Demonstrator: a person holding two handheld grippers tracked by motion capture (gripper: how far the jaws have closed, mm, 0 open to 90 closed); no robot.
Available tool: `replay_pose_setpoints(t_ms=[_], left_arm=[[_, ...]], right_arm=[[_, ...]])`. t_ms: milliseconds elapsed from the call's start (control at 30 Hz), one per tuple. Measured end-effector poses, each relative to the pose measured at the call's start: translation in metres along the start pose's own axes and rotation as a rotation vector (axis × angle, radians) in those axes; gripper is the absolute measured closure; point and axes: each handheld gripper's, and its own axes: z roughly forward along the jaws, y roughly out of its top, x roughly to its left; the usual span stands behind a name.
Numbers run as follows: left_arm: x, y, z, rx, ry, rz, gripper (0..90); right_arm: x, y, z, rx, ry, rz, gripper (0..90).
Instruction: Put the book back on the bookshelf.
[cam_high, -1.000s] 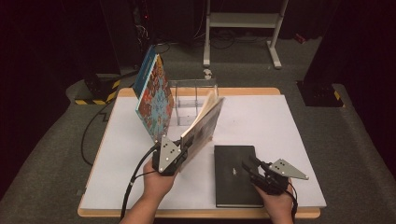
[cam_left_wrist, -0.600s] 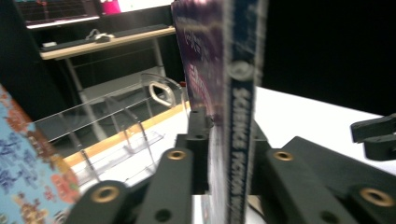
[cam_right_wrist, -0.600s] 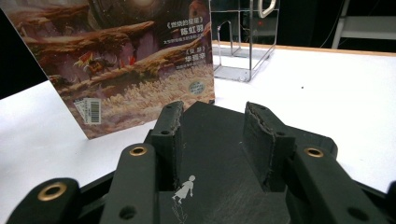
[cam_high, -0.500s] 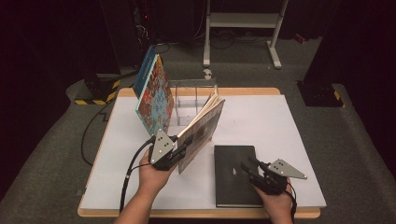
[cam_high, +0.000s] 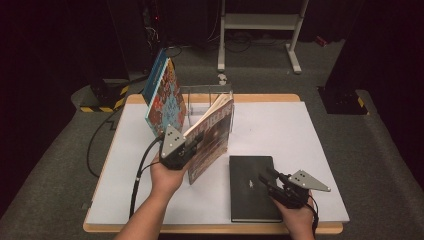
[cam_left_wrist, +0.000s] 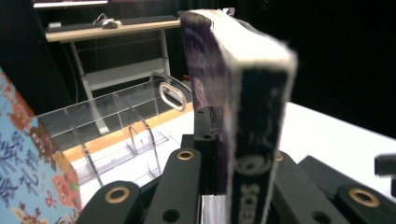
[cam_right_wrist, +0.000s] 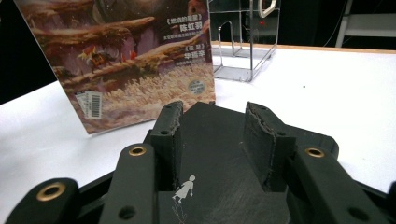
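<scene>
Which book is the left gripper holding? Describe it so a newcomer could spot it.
Start at the white table and find the clear acrylic rack at its far edge. Just in front of it, the left gripper holds a thick paperback tilted off the table. Unlike the blue patterned book leaning beside the rack and the black book lying flat, it is lifted.

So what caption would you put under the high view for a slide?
Left gripper holds a paperback book upright near a clear rack; right gripper rests open on a black book.
</scene>
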Motion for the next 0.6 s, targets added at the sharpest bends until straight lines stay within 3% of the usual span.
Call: replay_pose_setpoints(t_ms=[100,200,333,600], left_arm=[[0.011,0.004,-0.004,-0.010,0.042,-0.019,83.9],[0.015,0.007,-0.009,-0.020,0.112,0.019,83.9],[0.021,0.010,-0.011,-0.030,0.192,0.035,83.8],[0.032,0.016,0.014,-0.030,0.277,0.016,83.8]], right_arm=[[0.000,0.000,0.000,-0.003,0.002,0.001,57.7],[0.000,0.001,-0.001,-0.005,0.004,0.003,57.7],[0.000,0.001,-0.001,-0.007,0.006,0.003,57.7],[0.002,0.003,-0.001,-0.012,0.013,0.002,57.7]])
